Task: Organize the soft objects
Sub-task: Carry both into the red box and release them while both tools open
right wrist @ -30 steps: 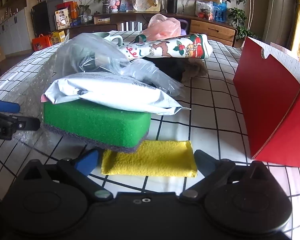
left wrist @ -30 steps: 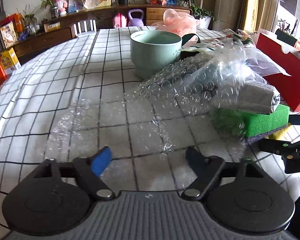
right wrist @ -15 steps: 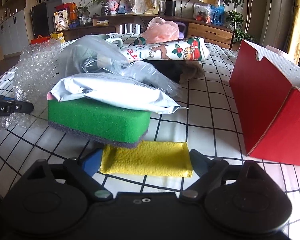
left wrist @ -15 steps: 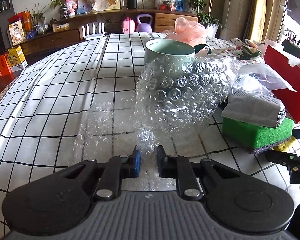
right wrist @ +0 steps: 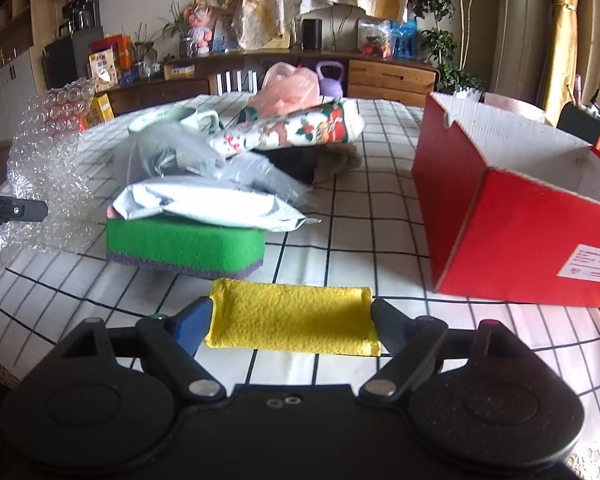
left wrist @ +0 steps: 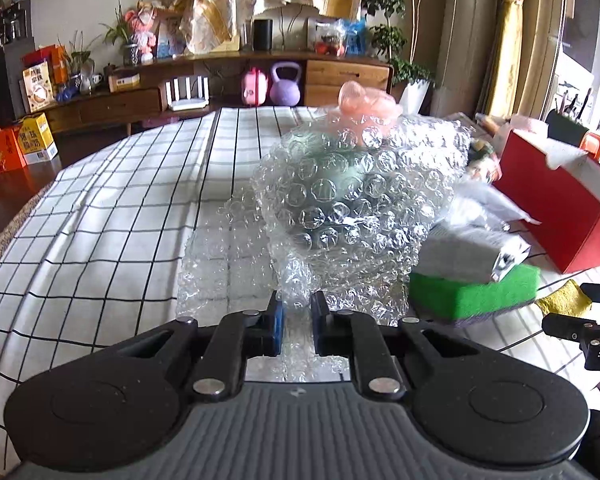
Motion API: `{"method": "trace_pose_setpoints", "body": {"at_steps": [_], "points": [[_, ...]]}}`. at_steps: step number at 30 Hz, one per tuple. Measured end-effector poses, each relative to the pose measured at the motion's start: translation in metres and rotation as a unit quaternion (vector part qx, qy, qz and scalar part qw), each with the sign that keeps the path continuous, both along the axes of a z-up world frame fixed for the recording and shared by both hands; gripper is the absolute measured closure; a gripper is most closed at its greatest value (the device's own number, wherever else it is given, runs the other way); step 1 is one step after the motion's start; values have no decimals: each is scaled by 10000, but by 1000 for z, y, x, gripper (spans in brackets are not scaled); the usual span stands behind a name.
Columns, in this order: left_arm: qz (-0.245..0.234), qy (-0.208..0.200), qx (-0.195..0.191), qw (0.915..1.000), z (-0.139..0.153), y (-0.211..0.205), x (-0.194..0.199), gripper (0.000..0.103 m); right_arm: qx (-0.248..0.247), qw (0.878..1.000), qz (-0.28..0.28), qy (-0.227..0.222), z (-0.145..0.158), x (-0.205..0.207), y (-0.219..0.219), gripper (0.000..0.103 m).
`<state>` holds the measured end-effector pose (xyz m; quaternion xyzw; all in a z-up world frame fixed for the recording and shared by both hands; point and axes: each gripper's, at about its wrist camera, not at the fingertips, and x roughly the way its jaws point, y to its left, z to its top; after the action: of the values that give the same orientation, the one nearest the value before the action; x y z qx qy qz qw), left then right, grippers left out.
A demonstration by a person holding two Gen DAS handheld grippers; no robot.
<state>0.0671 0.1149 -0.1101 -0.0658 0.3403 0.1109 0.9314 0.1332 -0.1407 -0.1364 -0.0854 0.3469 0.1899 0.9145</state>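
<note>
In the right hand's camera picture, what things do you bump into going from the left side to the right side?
bubble wrap → green sponge → yellow cloth, between the closing jaws of the right gripper → red box

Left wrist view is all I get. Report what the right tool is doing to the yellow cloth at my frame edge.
Observer: The right tool straddles the yellow cloth lengthwise. Its jaws are closing, with the pads against the cloth's two short ends.
Operator: The bubble wrap hides the mug. Describe it.
Observer: The mug stands upright behind a clear plastic bag, its handle pointing toward the red box.
Operator: Say what lies under the Christmas-print cloth.
Observer: It rests on a dark fabric item.
</note>
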Motion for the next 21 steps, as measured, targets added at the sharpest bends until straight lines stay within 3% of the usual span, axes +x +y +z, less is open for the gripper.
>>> {"method": "trace_pose_setpoints", "body": {"at_steps": [12,21], "points": [[-391,-447,14,9982,57,-30,-8,89,436,9982,-185,-369,51,-16,-39,19],[-1058,-580,106,9926,88,-80,26,89,662,9952,-362,-625,90,-3,-72,19]]}}
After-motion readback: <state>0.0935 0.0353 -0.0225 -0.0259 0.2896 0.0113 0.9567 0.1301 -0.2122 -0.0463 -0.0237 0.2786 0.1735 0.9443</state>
